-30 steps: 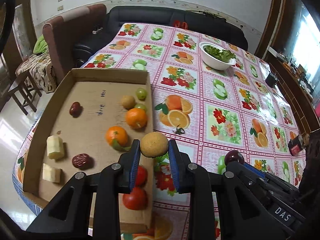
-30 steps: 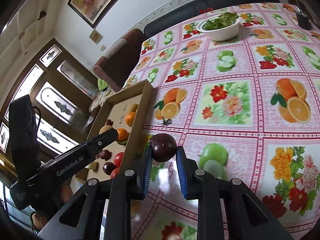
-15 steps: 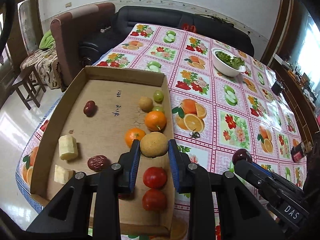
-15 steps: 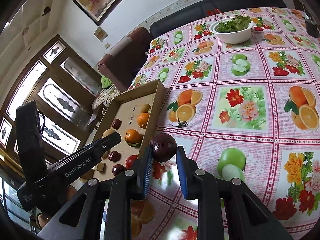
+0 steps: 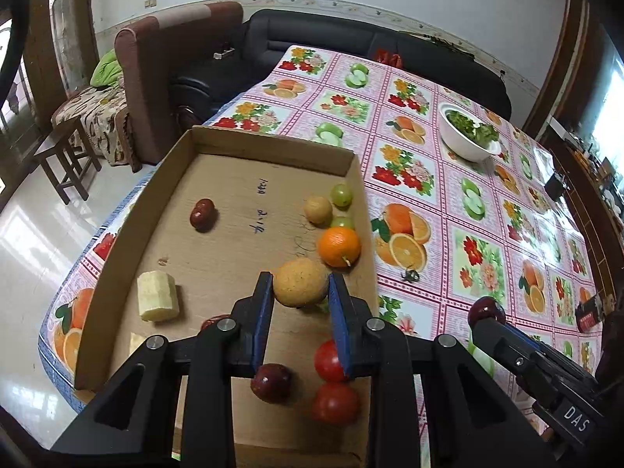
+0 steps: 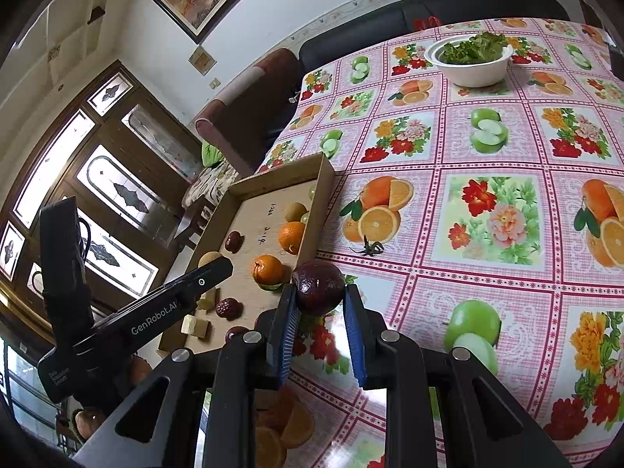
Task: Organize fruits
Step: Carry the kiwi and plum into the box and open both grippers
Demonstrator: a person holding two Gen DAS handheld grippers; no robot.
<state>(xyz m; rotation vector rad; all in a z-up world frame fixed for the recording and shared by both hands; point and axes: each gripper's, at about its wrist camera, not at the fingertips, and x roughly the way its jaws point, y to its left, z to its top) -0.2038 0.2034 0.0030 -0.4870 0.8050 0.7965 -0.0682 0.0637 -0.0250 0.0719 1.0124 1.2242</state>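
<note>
- Fruit-print tablecloth [image 5: 460, 179] covered the table; cardboard tray [image 5: 269, 160] sat at its near-left corner.
- Left gripper [image 5: 300, 300] was clamped on a tan round fruit [image 5: 300, 282], hovering over the tray floor.
- Right gripper [image 6: 318, 312] pinched a dark plum [image 6: 318, 286] just outside the tray wall.
- Step judged: delivery. Next: lower, release beside like fruit.

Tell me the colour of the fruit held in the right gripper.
Dark reddish-brown fruit, glossy; it shows best in the right wrist view.
</note>
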